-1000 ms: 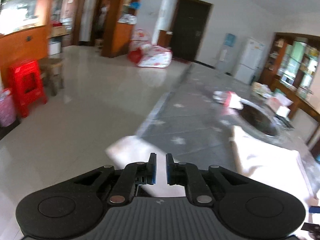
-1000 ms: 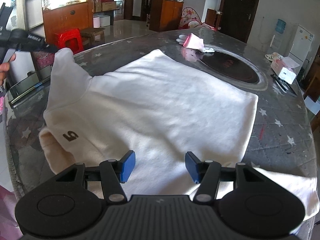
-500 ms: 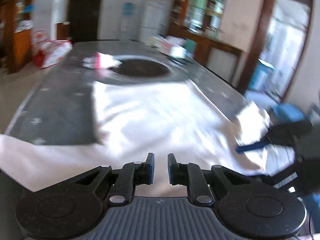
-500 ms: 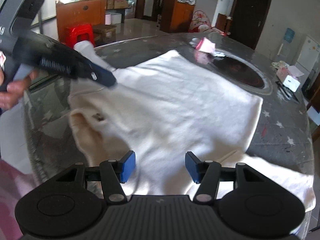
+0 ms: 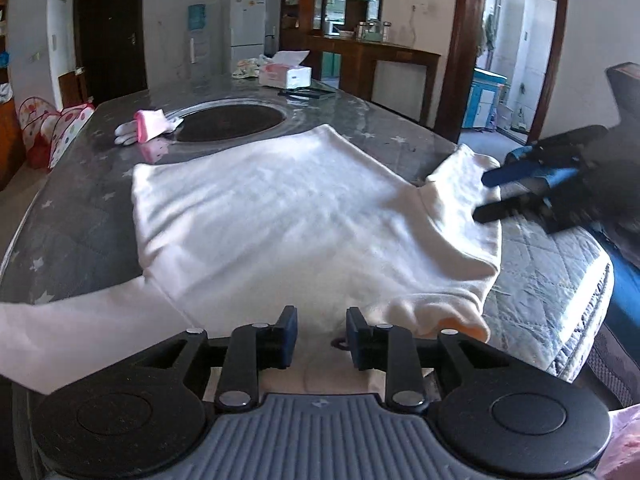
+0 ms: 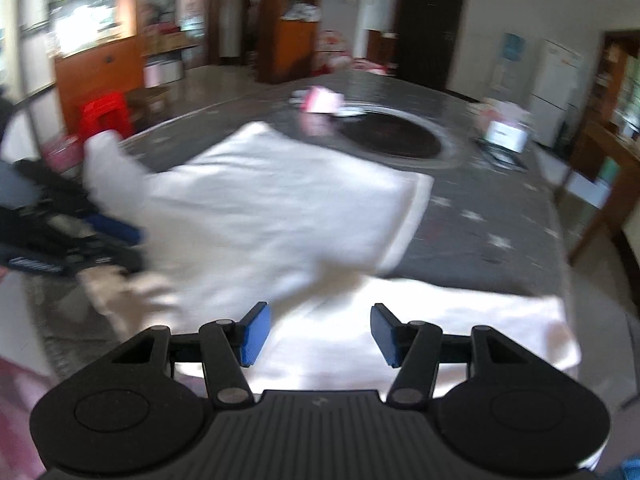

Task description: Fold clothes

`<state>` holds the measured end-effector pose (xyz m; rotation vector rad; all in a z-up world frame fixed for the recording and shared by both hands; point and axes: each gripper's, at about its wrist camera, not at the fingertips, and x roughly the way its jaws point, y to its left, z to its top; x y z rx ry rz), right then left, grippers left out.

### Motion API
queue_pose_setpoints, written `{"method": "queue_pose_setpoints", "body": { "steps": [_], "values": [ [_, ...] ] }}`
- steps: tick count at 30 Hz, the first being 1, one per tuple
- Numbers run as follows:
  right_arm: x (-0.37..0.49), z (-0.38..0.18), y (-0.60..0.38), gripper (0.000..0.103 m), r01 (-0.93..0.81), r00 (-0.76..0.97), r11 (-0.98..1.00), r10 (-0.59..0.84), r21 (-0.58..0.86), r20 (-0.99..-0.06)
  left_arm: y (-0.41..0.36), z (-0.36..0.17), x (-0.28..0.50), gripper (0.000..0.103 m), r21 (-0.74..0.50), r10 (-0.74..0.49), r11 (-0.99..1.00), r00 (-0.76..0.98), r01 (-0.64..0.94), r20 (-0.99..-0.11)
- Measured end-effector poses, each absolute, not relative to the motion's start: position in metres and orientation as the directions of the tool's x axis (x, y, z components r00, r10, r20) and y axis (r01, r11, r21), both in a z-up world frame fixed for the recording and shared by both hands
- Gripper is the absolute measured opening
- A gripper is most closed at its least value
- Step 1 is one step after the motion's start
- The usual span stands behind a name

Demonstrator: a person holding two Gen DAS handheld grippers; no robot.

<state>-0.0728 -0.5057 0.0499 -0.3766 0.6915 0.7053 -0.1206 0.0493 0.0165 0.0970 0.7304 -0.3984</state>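
White sweater (image 5: 288, 216) lies spread flat on the grey surface (image 5: 76, 208), barely folded, sleeves still to come in, left hand-held gripper (image 5: 318, 334) and right hand-held gripper (image 6: 318, 334) both parted, holding nothing.

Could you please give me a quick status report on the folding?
Left gripper and right gripper: jaws open, empty. White sweater spread on table, one sleeve folded in. Pink cloth sits clear.

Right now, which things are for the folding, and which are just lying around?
For folding:
white top
left claw
right claw

Lying around:
pink-and-white gloves
tissue box
fridge
red stool
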Motion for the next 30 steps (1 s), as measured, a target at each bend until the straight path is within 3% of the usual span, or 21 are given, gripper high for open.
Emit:
{"method": "queue_pose_setpoints", "body": {
  "steps": [16,24,30],
  "values": [
    [0.027,0.012,-0.593,0.052,-0.359,0.669,0.928,0.183,-0.098,-0.720,0.012,0.034,-0.099,0.031,-0.082,-0.395,0.884,0.643,0.460,-0.656],
    [0.029,0.011,-0.619,0.052,-0.279,0.688,0.957,0.143,-0.077,-0.712,-0.014,0.030,-0.082,0.032,-0.099,-0.419,0.871,0.623,0.481,-0.661],
    [0.040,0.007,-0.627,0.039,-0.218,0.685,0.976,0.157,0.005,-0.711,-0.032,0.023,-0.074,0.032,-0.106,-0.427,0.863,0.601,0.495,-0.676]
  ]
}}
